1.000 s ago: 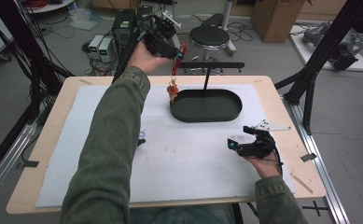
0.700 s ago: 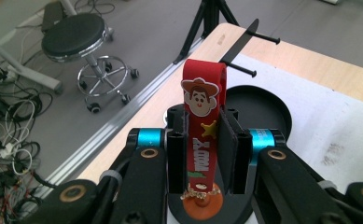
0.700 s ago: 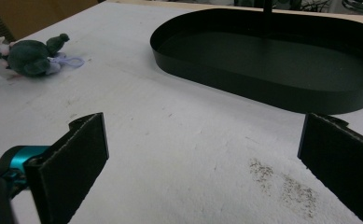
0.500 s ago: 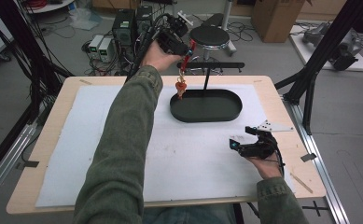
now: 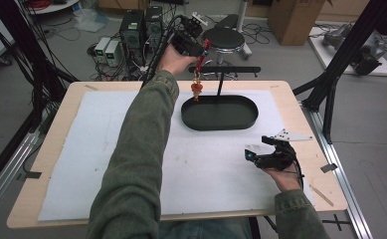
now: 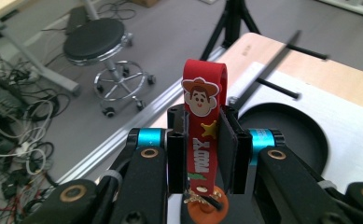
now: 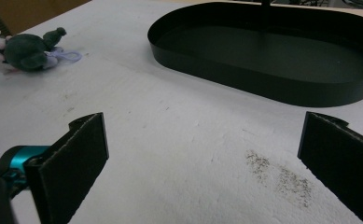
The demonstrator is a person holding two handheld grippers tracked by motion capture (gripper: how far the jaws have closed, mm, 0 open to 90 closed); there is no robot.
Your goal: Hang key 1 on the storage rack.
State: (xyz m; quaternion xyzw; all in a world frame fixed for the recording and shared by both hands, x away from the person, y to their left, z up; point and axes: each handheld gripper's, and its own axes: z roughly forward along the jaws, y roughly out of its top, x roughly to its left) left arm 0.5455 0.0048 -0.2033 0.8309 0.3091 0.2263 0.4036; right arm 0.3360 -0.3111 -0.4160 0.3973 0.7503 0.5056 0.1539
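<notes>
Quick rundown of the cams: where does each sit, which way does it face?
High view: above the person's side, looking forward and down at the table; both forearms enter from below.
Left gripper view: rides the left gripper, jaws shut on the red strap.
Right gripper view: rides the right gripper, low over the mat, jaws open.
Shared: all three show the black tray.

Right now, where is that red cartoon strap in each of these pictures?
High view: the red strap hangs from the left gripper, top centre, above the black tray.
Left gripper view: centre, clamped between the jaws.
Right gripper view: not in it.
Shared landmark: the black tray.
</notes>
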